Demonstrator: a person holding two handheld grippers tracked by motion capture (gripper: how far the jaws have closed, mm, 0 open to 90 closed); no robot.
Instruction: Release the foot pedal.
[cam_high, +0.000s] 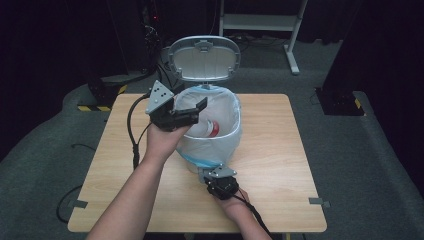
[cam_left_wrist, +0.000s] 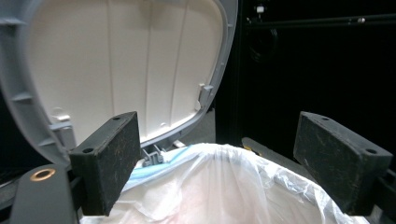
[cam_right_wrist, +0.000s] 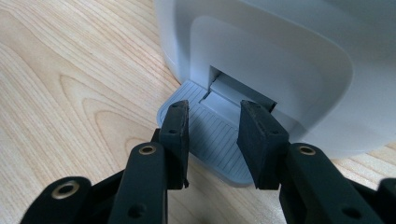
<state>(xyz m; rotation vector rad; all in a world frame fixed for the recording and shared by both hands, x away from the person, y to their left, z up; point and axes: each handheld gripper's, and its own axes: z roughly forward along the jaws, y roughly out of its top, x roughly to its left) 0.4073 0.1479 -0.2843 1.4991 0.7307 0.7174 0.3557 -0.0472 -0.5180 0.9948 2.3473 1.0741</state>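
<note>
Pedal bin (cam_high: 215, 142) sitting mid-table (cam_high: 280, 165), lid (cam_high: 202, 57) standing open. Right gripper (cam_right_wrist: 214, 140) pressing down on the pedal (cam_right_wrist: 212, 140), jaws partly spread, pinching nothing. Left gripper (cam_high: 192, 112) hovering over the bag-lined (cam_left_wrist: 224, 186) opening, jaws spread wide, holding nothing.

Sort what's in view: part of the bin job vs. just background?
In the job:
- pedal bin, lid up
- foot pedal, right gripper on it
- bin liner
- red-and-white item inside
- left gripper, jaws open above the liner

Background:
- table
- white stand
- floor cables
</note>
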